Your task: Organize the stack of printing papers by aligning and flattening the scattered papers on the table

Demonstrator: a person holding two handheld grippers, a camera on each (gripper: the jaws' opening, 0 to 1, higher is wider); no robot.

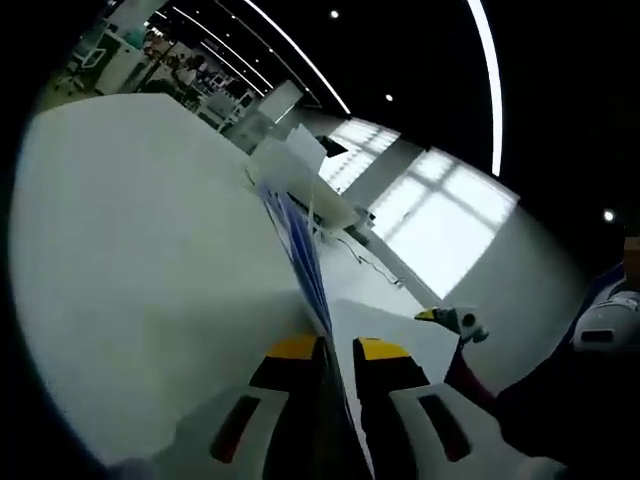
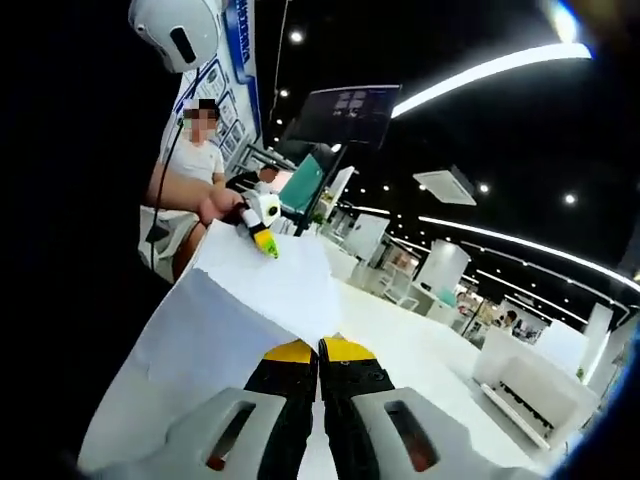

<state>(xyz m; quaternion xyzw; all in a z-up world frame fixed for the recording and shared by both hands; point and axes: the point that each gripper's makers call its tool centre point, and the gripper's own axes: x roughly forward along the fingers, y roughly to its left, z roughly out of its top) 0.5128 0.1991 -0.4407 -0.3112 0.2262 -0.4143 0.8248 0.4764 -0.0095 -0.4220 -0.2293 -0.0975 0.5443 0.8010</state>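
Observation:
The stack of printing papers point(image 1: 300, 250) is lifted and seen edge-on in the left gripper view, its broad white face spreading to the left. My left gripper point(image 1: 338, 348) is shut on its near edge, yellow tips either side. In the right gripper view the papers point(image 2: 240, 310) spread up and to the left from my right gripper point(image 2: 320, 351), which is shut on their near corner. At the sheets' far edge the left gripper point(image 2: 262, 228) pinches them. The right gripper point(image 1: 452, 319) also appears at the right of the left gripper view.
The white table point(image 2: 410, 355) runs under the papers toward white furniture point(image 2: 520, 375) at the right. A person in a white shirt point(image 2: 200, 160) is behind the far edge of the papers. Cables and white objects point(image 1: 335, 215) lie further along the table.

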